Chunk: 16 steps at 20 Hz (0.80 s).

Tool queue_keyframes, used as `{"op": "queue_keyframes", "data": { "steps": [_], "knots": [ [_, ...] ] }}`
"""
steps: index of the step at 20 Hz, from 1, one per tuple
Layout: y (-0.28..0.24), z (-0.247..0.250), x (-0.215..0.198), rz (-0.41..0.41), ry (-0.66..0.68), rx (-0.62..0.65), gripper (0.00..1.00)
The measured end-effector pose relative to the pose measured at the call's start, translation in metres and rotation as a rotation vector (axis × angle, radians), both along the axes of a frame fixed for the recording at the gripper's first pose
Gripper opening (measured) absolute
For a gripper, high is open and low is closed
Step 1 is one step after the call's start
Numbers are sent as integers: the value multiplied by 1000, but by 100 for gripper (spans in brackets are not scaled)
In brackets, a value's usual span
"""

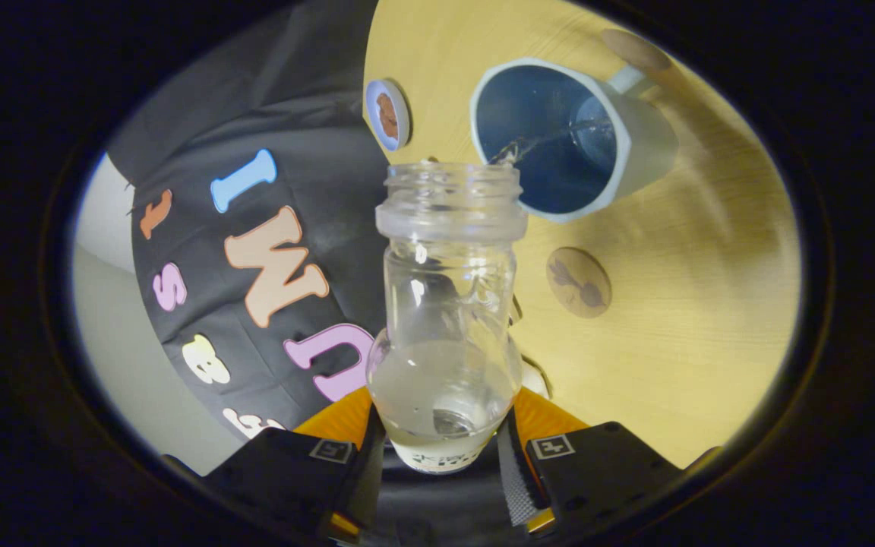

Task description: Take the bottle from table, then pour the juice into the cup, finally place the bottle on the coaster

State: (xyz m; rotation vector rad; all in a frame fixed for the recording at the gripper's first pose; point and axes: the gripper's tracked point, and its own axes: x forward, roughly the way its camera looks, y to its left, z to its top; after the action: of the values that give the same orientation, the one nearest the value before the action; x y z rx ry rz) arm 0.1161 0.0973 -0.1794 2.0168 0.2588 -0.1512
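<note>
A clear glass bottle [445, 319] with no cap sits between my two fingers, and my gripper [443, 437] is shut on its lower body. The whole view is rolled over, so the bottle is tipped toward the cup. Its open mouth is just short of the rim of a pale mug with a dark blue inside [570, 137]. A thin stream of clear liquid [551, 140] runs from the mouth into the mug. A little liquid stays in the bottle's bottom. A round wooden coaster [578, 282] with a dark drawing lies on the table beside the bottle, nearer than the mug.
The wooden table [711, 304] carries the mug and coaster. A small round blue-rimmed disc [388, 114] lies at the table's edge beyond the bottle mouth. Another brown round piece [635, 49] lies past the mug's handle. The booth's black cloth wall [293, 167] hangs beyond the table's edge.
</note>
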Motion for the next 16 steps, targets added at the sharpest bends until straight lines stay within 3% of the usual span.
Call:
{"op": "queue_keyframes", "data": {
  "steps": [16],
  "knots": [
    [-23,13,11,-82,32,143,69]
  ]
}}
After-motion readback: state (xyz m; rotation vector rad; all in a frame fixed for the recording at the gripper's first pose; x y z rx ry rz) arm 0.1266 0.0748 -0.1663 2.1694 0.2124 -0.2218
